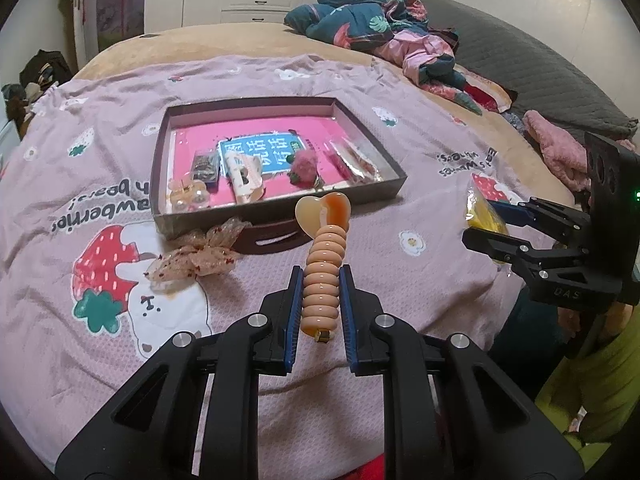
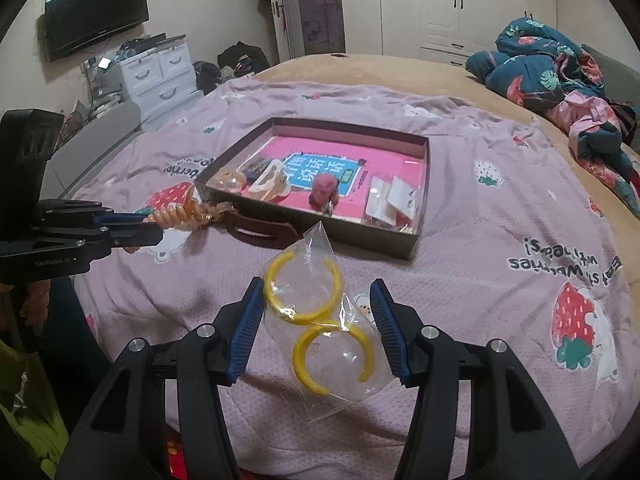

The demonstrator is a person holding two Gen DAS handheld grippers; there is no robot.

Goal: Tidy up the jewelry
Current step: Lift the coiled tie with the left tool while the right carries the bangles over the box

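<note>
The left gripper [image 1: 320,280] is clamped on a peach spiral hair tie [image 1: 322,280], its glossy coils squeezed between the blue ribbed pads and a smooth heart charm [image 1: 323,213] standing out past the tips toward twelve o'clock; gripping the coil low down probably keeps the springy cord from flopping while it is carried. The right gripper [image 2: 318,312] holds a clear plastic bag [image 2: 320,312] containing two yellow open hoops [image 2: 304,292], hard and C-shaped; the crinkly film looks pinched across its width, with the jaws at a middling spread, so the packet hangs flat between them rather than crumpled. Both pieces are lifted off the pink strawberry-print quilt [image 1: 100,240], a soft, waffle-textured cloth. At twelve o'clock from each gripper lies the shallow brown box [image 1: 280,208], rigid card with low walls and a strap handle on its near side, evidently the collecting place: it already holds a fuzzy pink berry clip [image 1: 304,170], small packets and other trinkets over a pink printed sheet. A gauzy beige bow [image 1: 200,256] lies on the quilt at about ten o'clock from the left gripper, just outside the box's near wall, not yet put away.
</note>
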